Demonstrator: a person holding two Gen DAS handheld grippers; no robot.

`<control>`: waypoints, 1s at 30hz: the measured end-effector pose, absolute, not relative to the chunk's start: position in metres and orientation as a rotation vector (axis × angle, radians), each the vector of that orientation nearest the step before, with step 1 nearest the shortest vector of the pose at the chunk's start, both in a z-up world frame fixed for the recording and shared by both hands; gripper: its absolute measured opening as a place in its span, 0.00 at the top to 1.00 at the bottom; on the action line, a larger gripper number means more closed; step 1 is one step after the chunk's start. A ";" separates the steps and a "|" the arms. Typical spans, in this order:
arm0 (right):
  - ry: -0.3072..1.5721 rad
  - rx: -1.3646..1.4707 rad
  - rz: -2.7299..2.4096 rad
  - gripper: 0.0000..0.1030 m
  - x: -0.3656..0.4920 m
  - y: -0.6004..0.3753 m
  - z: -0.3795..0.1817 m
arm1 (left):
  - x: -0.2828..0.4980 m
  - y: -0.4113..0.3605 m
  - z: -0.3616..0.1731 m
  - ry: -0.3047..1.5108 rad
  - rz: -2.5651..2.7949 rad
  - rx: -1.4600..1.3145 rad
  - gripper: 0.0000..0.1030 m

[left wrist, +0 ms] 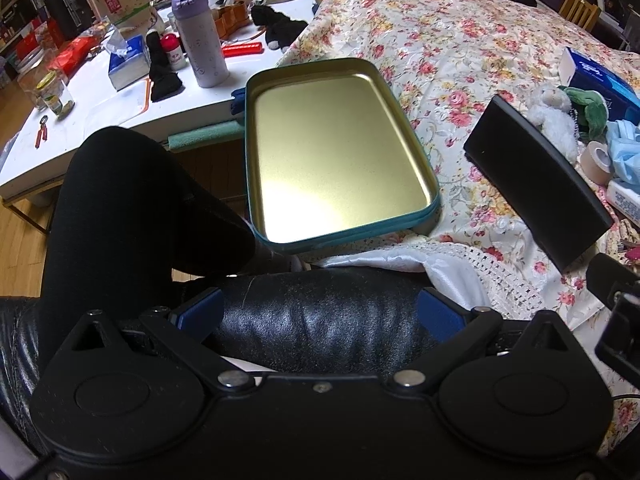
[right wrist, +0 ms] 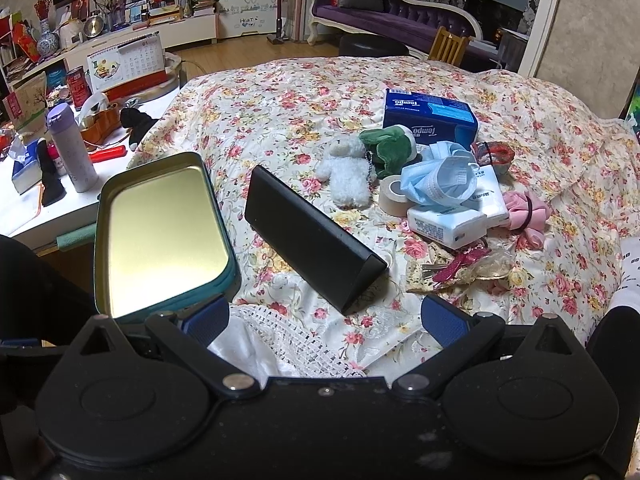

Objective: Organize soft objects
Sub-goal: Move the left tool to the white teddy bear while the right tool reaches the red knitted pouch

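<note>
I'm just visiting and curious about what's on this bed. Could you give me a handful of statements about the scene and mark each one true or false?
1. The tin is empty. True.
2. The white plush lies inside the tin. False: it lies on the bedspread, beyond the black case.
3. Both grippers are open and hold nothing. True: the left gripper and the right gripper have their fingers spread wide.
4. The black case stands between the tin and the pile of soft things. True.
5. The face masks are pink. False: they are light blue.
6. The tissue box is red. False: it is blue.
</note>
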State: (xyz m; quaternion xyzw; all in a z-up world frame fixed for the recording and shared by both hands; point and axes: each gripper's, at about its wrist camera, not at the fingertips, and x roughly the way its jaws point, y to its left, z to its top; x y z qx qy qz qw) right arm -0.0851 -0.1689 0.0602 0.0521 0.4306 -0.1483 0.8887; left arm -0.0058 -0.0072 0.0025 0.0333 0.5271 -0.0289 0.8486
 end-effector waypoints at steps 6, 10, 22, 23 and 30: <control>0.895 0.114 -0.320 0.01 -0.085 -0.172 0.059 | -0.009 -0.015 0.007 1.092 -0.094 0.096 0.04; 0.893 0.119 -0.326 0.01 -0.085 -0.175 0.059 | -0.006 -0.018 0.006 1.116 -0.108 0.092 0.05; 0.887 0.205 -0.435 0.01 -0.089 -0.222 0.055 | 0.015 -0.043 0.022 1.083 -0.215 0.062 0.06; 0.885 0.216 -0.454 0.01 -0.089 -0.229 0.055 | 0.018 -0.048 0.022 1.086 -0.228 0.077 0.06; 0.871 0.278 -0.589 0.01 -0.093 -0.280 0.056 | 0.036 -0.088 0.023 1.073 -0.349 0.186 0.06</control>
